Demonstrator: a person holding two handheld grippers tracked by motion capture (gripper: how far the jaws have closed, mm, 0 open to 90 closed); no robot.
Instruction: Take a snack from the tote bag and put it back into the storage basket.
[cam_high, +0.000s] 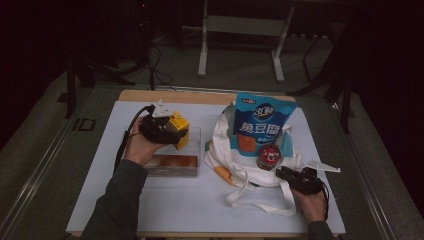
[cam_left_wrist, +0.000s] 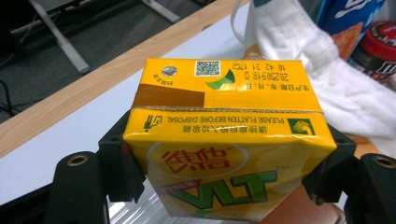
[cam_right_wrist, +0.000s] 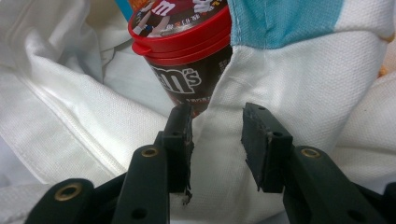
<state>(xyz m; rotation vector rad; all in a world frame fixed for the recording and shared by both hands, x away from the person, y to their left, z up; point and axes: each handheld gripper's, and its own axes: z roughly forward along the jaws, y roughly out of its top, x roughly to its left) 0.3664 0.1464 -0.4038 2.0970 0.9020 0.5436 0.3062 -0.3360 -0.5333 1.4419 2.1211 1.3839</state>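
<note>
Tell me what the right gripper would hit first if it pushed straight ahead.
Most likely the white tote bag: its cloth lies right in front of the right gripper, between the jaws. The M&M's canister stands just behind, slightly to one side.

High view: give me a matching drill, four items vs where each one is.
Items:
1. yellow carton
2. candy tub
3. blue pouch
4. clear box

Places:
A. on the table, under the left hand
B. standing in the white bag, behind the tub
C. clamped in the left tool
D. in the bag mouth, just ahead of the right tool

Pairs: 1-C, 2-D, 3-B, 4-A
</note>
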